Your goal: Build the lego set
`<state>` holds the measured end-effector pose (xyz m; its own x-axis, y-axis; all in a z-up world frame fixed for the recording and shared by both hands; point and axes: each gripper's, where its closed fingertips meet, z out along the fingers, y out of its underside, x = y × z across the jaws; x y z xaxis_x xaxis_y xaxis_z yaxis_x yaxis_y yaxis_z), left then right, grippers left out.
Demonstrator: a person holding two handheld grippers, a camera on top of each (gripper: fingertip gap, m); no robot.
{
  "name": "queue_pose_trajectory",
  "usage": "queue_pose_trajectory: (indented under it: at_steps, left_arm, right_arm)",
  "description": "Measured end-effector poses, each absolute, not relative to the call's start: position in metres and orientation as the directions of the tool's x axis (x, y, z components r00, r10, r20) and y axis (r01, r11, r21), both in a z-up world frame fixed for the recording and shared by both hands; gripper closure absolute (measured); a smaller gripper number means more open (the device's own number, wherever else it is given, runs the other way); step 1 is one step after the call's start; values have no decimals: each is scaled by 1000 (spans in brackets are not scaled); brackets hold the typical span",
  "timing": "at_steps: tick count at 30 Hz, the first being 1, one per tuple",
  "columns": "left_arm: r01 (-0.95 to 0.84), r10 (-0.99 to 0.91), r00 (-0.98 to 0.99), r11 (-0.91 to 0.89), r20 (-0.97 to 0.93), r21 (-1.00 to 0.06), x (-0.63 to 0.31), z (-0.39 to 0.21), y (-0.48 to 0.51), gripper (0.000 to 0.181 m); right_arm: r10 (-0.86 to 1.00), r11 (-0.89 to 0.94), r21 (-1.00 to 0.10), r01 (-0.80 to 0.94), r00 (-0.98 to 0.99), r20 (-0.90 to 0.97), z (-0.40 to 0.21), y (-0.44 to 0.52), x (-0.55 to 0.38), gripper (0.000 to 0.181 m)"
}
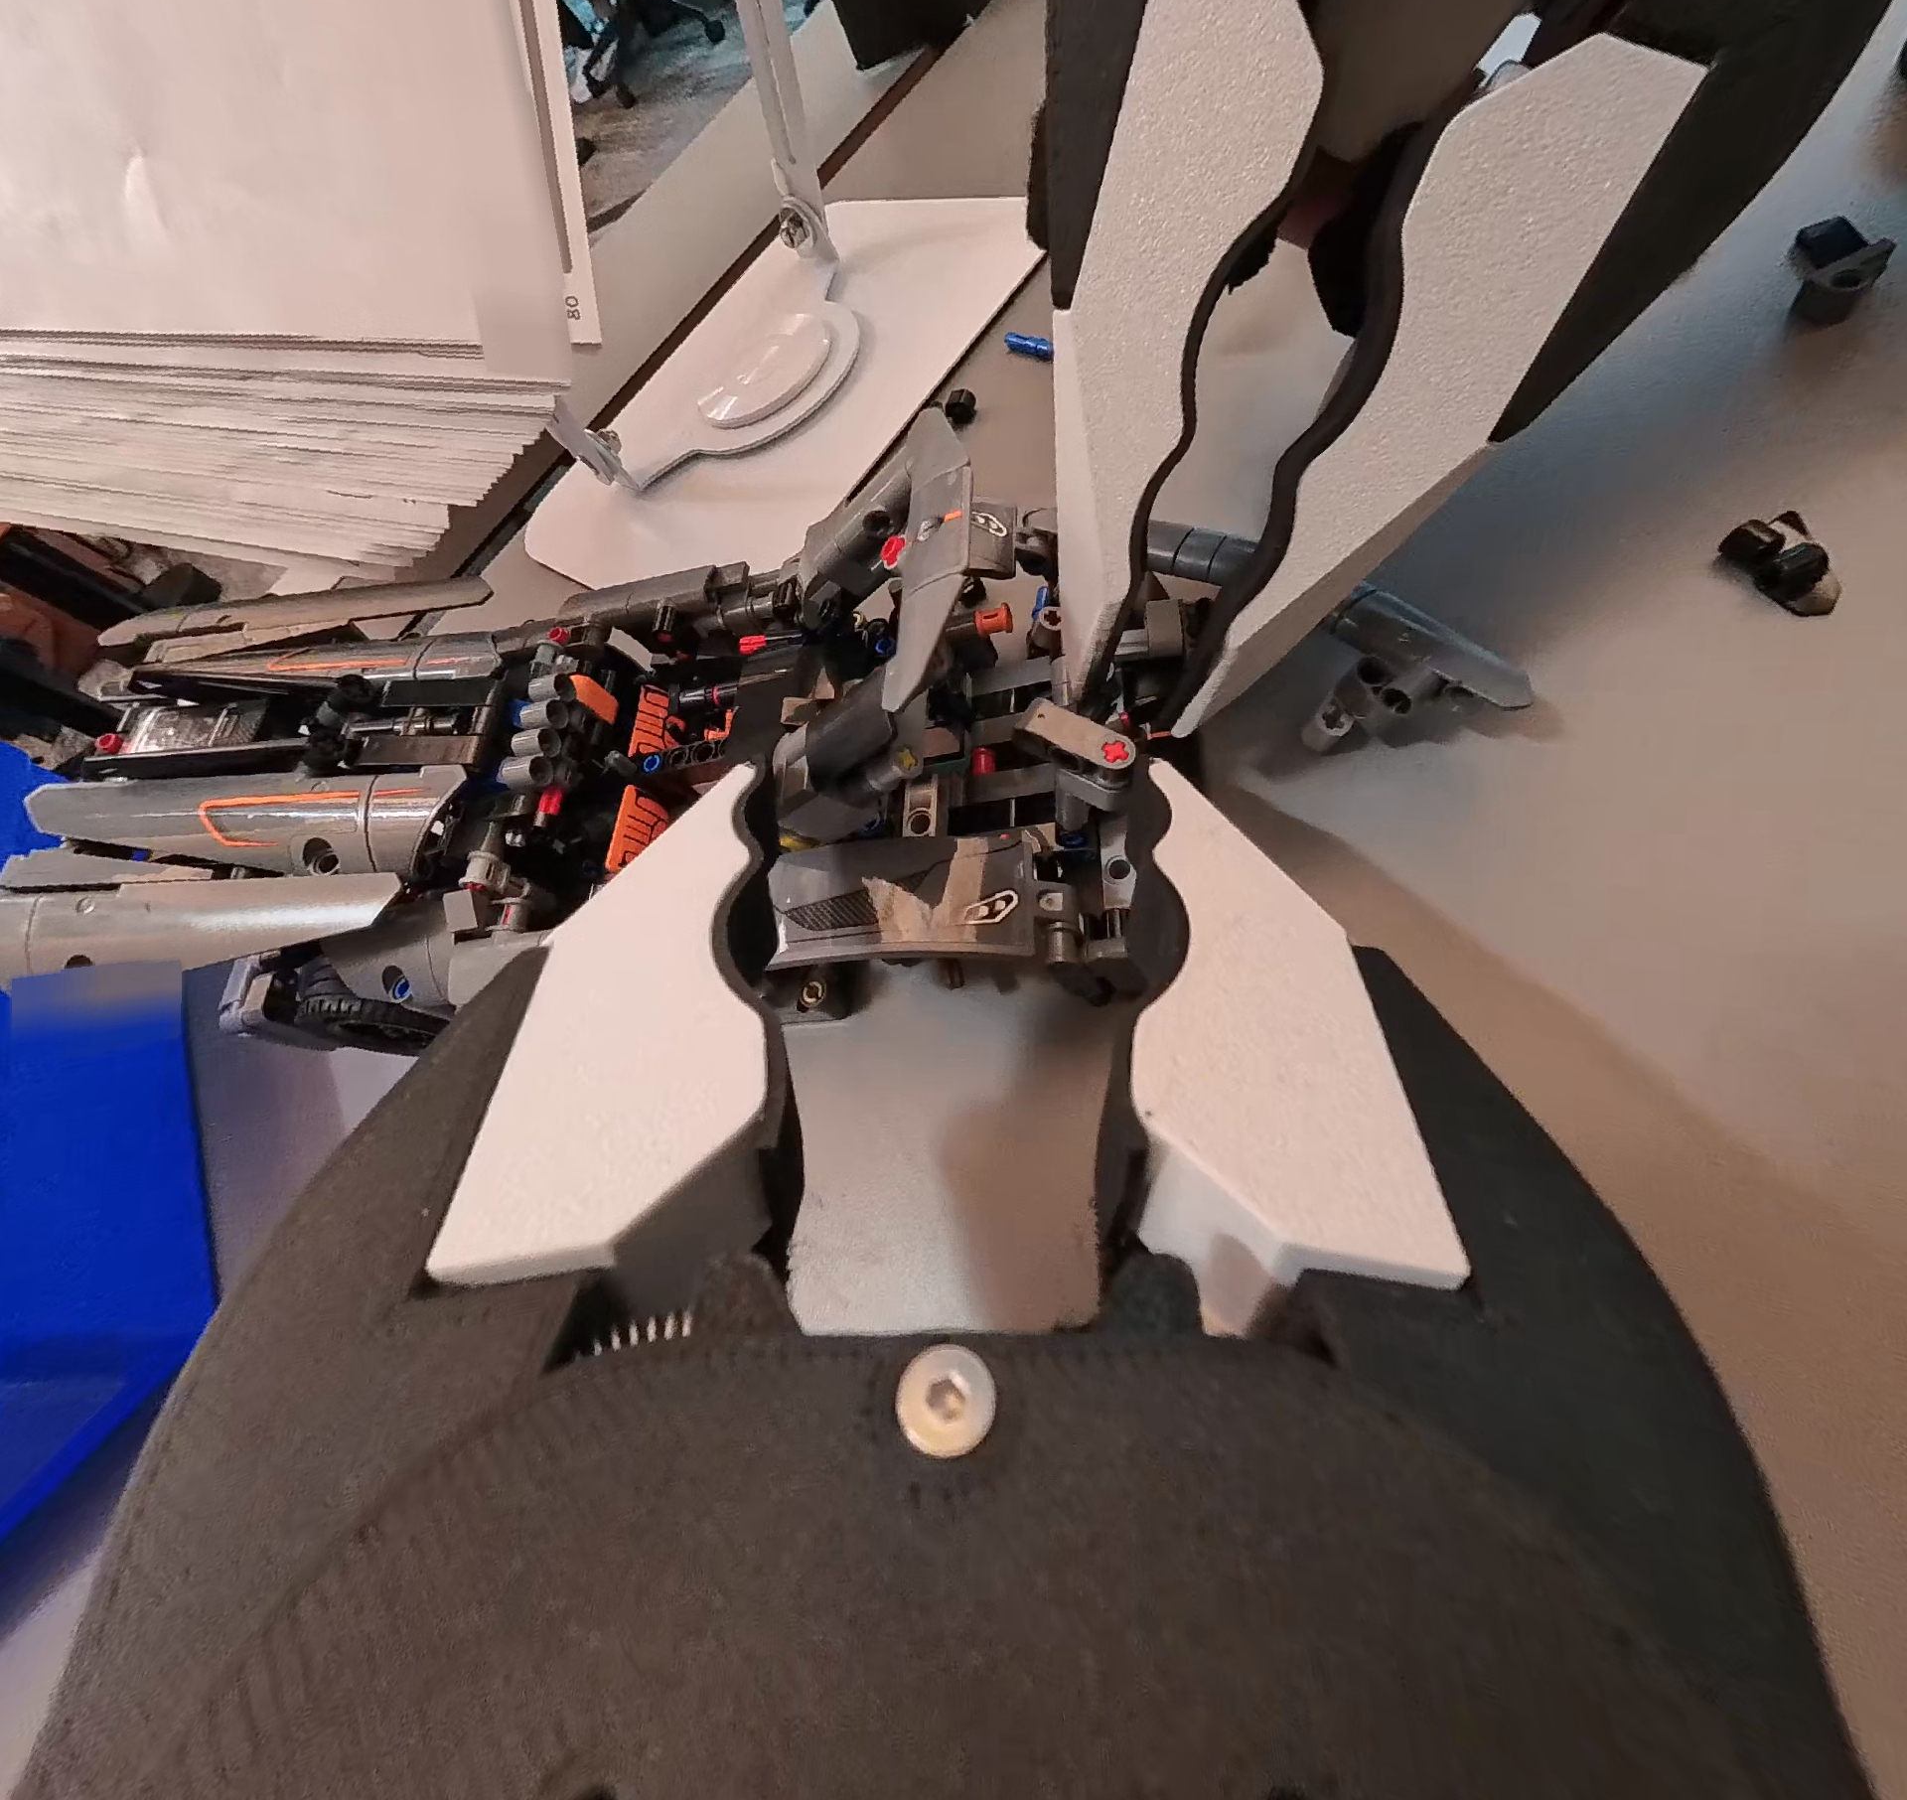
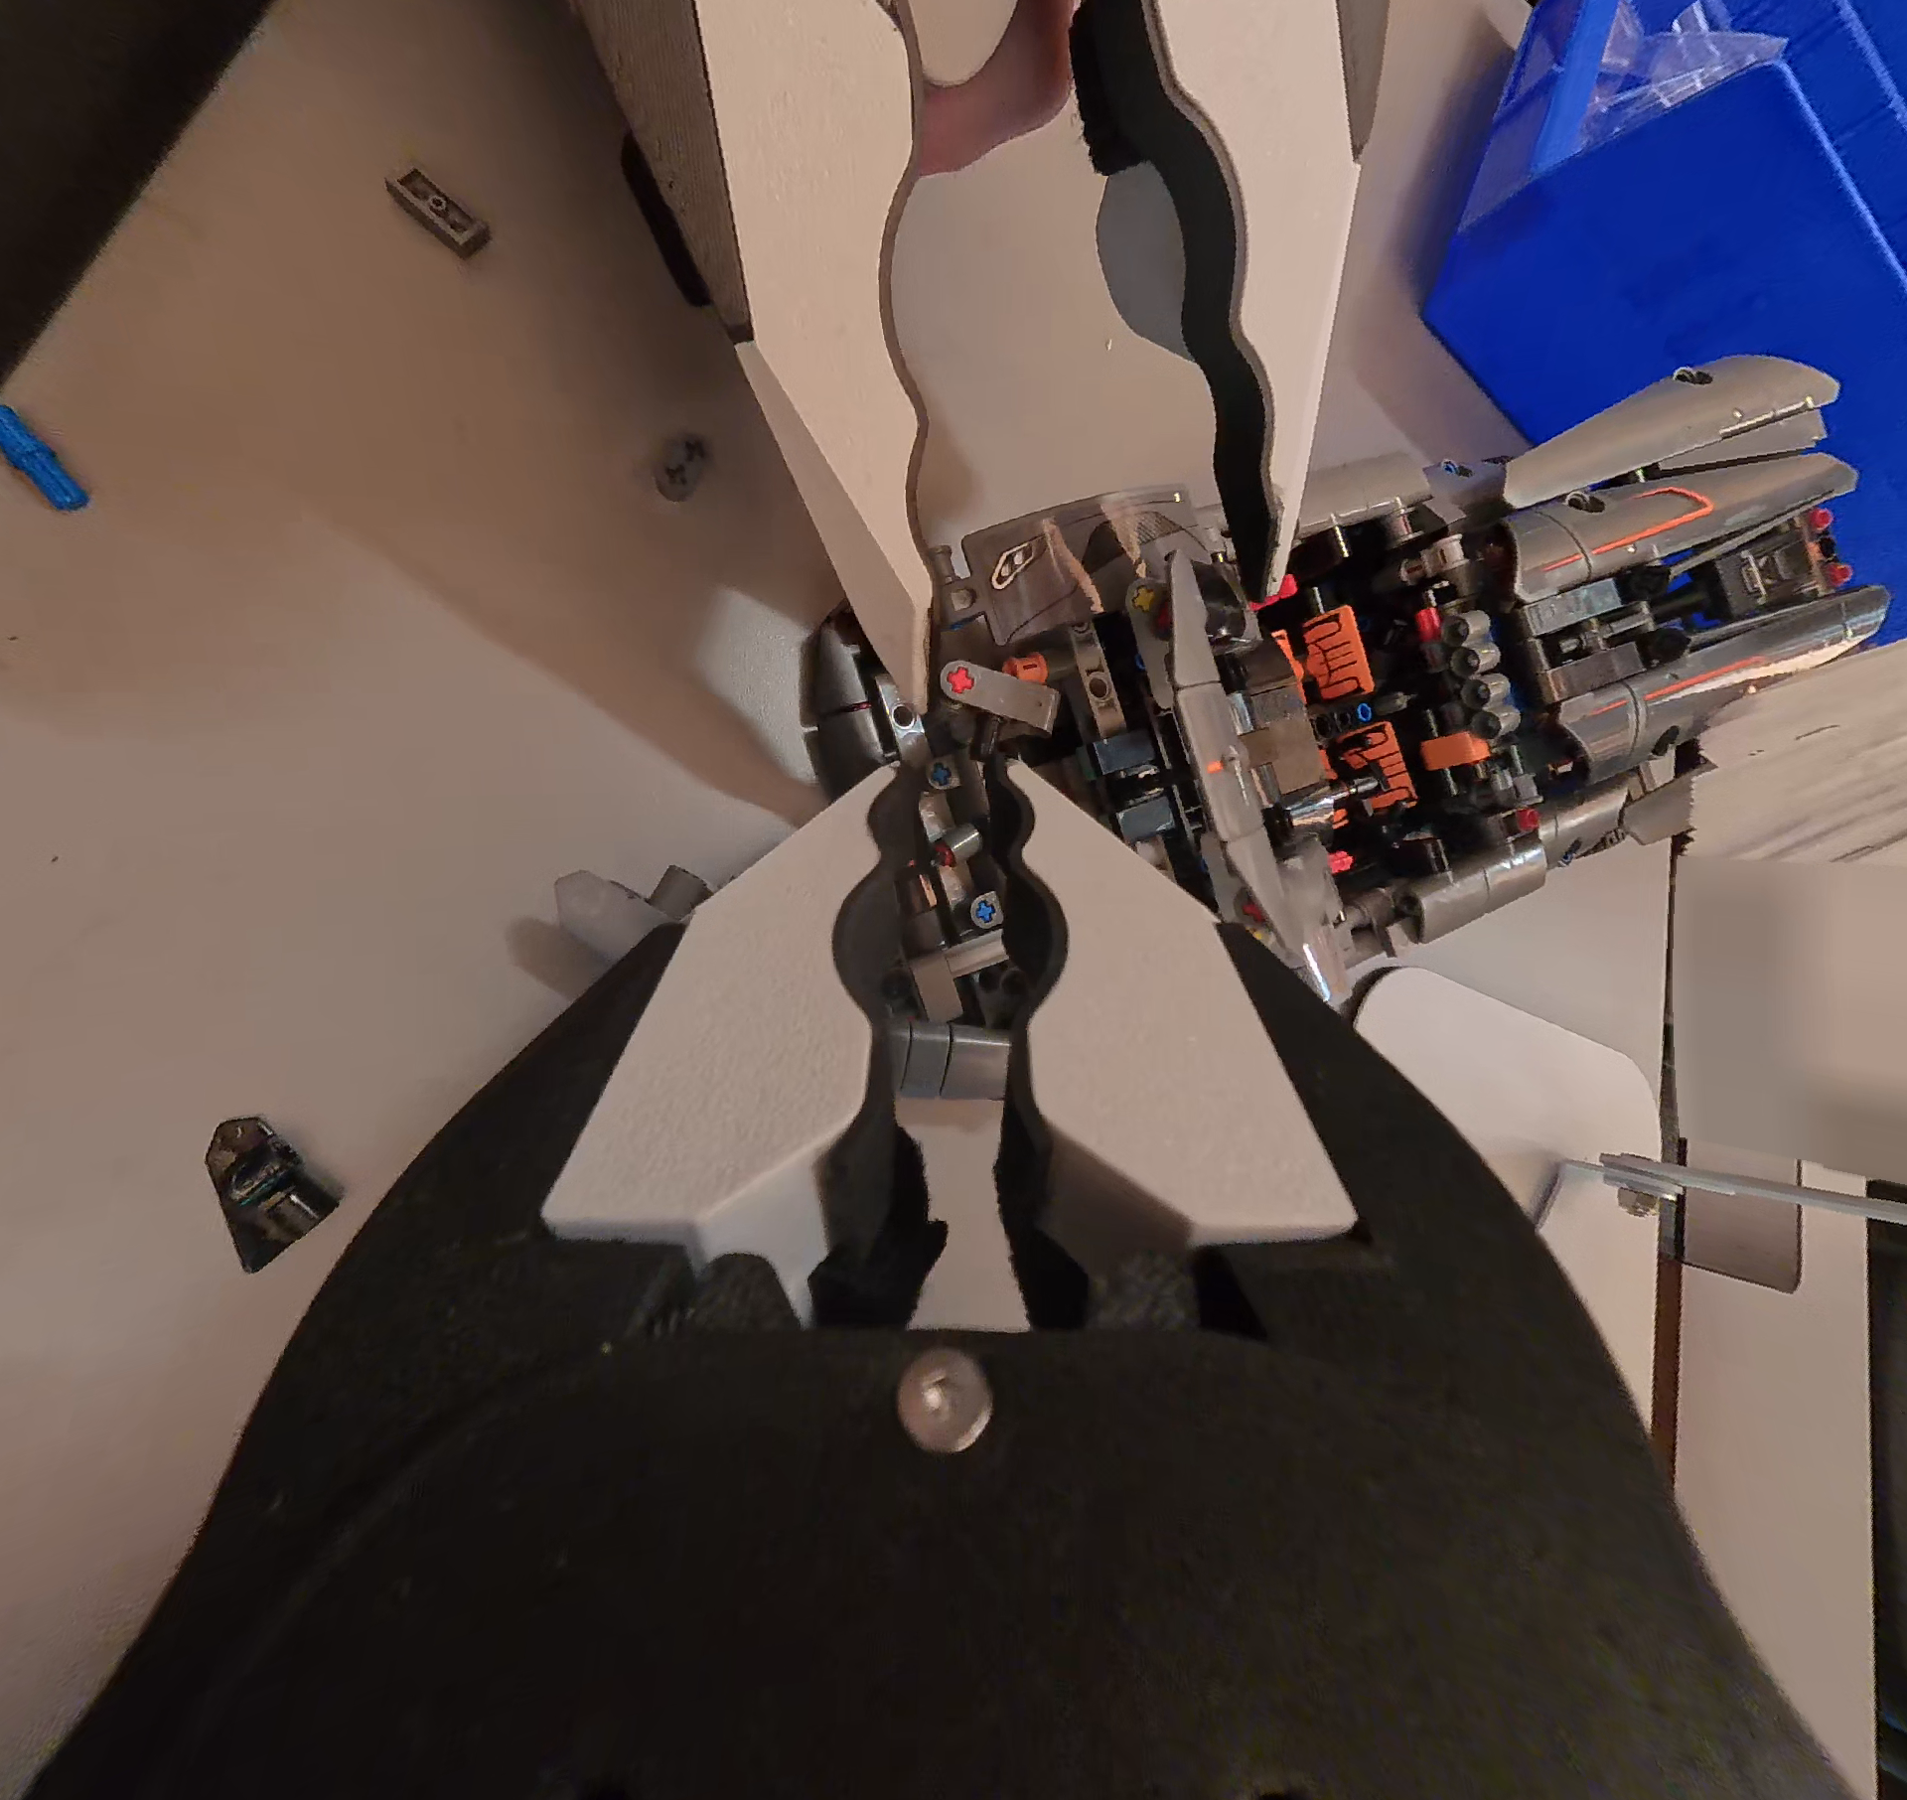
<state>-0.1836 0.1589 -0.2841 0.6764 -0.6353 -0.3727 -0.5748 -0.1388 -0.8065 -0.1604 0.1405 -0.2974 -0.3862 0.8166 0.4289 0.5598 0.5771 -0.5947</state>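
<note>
A grey, black and orange Lego Technic vehicle (image 1: 413, 811) lies on the pale table; it also shows in the right wrist view (image 2: 1651, 491). My left gripper (image 1: 949, 780) straddles its front end, with the jaws against the sides of the curved grey nose panel (image 1: 908, 904). My right gripper (image 2: 955, 780) is nearly closed on a slim grey beam assembly with blue pins (image 2: 960, 966) at the model's side. A small grey lever with a red axle end (image 2: 1001, 687) sits just beyond its tips. The right gripper comes in from above in the left wrist view (image 1: 1135, 718).
A blue bin (image 2: 1703, 202) and a stack of paper (image 1: 258, 357) stand by the model's rear. A white lamp base (image 1: 774, 378) lies behind. Loose parts lie around: a grey wing piece (image 1: 1414, 667), dark pieces (image 1: 1842, 269) (image 1: 1780, 564), a blue pin (image 2: 41, 460), a grey plate (image 2: 439, 213).
</note>
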Motion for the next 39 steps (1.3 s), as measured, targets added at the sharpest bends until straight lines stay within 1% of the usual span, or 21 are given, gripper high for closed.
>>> queue_pose_trajectory:
  at_steps: [7, 17, 18, 19, 21, 23, 25, 30, 34, 39]
  left_arm:
    - [-573, -637, 676, -140, -370, -807, -187, -283, 158, 120]
    - [-561, -622, 695, -154, -361, -814, -192, -282, 160, 126]
    - [-557, -620, 698, -156, -359, -815, -193, -281, 160, 127]
    - [-552, -609, 706, -154, -361, -820, -194, -280, 161, 131]
    - [-545, -582, 724, -152, -371, -825, -198, -277, 164, 140]
    - [-533, -587, 725, -150, -359, -833, -197, -276, 163, 138]
    - [-536, -591, 722, -150, -360, -831, -198, -276, 163, 132]
    - [-529, -592, 728, -164, -346, -832, -199, -277, 163, 131]
    - [-524, -566, 751, -199, -340, -828, -204, -282, 168, 132]
    - [-527, -530, 774, -232, -348, -818, -210, -285, 173, 135]
  right_arm:
    - [815, 580, -599, 552, -392, 427, -298, 138, -161, 172]
    - [814, 582, -604, 545, -391, 430, -298, 134, -164, 169]
    - [812, 583, -603, 544, -395, 429, -299, 133, -165, 172]
    - [810, 586, -603, 541, -404, 426, -300, 131, -165, 175]
    - [803, 596, -589, 546, -409, 433, -303, 130, -166, 174]
    - [792, 610, -571, 550, -407, 455, -304, 133, -166, 174]
    - [808, 589, -589, 553, -393, 440, -300, 138, -164, 173]
    - [842, 539, -640, 548, -328, 428, -289, 149, -165, 166]
    - [829, 558, -622, 550, -327, 455, -295, 147, -169, 159]
    - [825, 563, -620, 547, -326, 461, -298, 145, -172, 158]
